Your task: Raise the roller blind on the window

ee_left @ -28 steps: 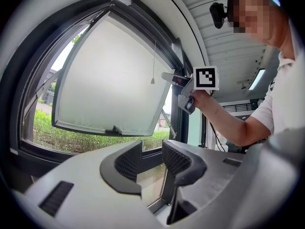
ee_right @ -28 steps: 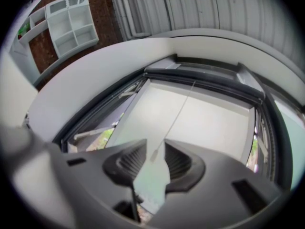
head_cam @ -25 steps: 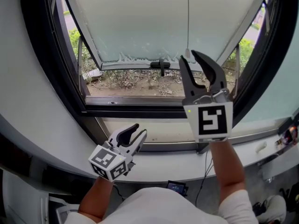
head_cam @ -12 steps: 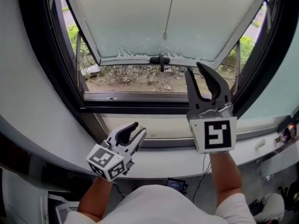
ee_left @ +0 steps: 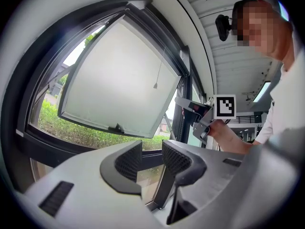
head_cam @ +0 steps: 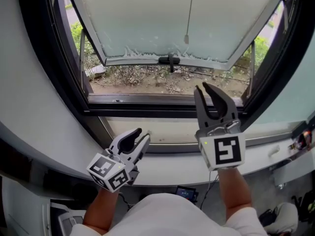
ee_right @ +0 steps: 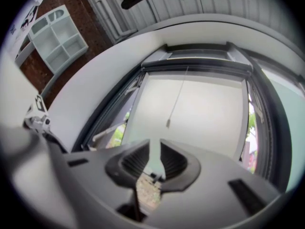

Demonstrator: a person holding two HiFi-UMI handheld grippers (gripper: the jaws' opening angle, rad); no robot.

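The right gripper (head_cam: 202,89) had sunk below the pull cord (head_cam: 189,14), and its jaws had just been closing to a narrow gap with nothing between them. The left gripper (head_cam: 141,134) hung open and empty near the sill (head_cam: 172,132). The cord dangled free before the roller blind (head_cam: 142,18), which covered the tilted sash.

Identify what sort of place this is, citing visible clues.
Probably a ground-floor room, perhaps an office: a dark-framed window with a hanging pull cord, a white sill, and shrubs just outside.
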